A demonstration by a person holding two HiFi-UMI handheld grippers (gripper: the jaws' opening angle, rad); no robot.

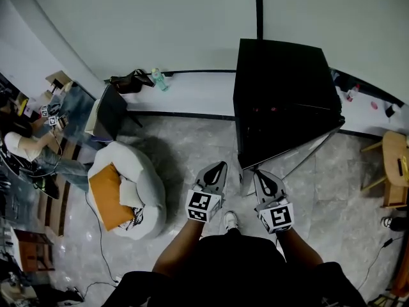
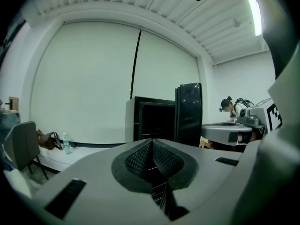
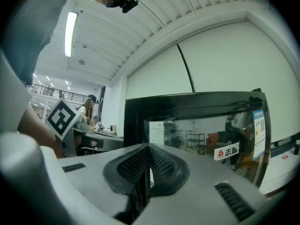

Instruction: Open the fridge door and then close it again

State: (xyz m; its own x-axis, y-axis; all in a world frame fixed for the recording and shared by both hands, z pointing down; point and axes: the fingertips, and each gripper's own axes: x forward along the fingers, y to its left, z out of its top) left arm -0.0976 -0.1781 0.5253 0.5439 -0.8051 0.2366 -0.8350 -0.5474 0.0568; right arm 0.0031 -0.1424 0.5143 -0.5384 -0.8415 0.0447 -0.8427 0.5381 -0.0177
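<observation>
The fridge (image 1: 281, 88) stands open just ahead of both grippers. Its door (image 3: 206, 135) is swung out and fills the space straight in front of the right gripper's (image 1: 265, 174) jaws, while the dark interior (image 2: 152, 121) lies beyond the left gripper's (image 1: 217, 166) jaws. Both pairs of jaws are clenched on nothing and neither touches the door. Opening looks done. Closing is left, probably by pushing the door panel back.

The small black fridge (image 1: 281, 88) stands against the white wall (image 1: 160, 24), its glossy door (image 3: 201, 135) swung open.
</observation>
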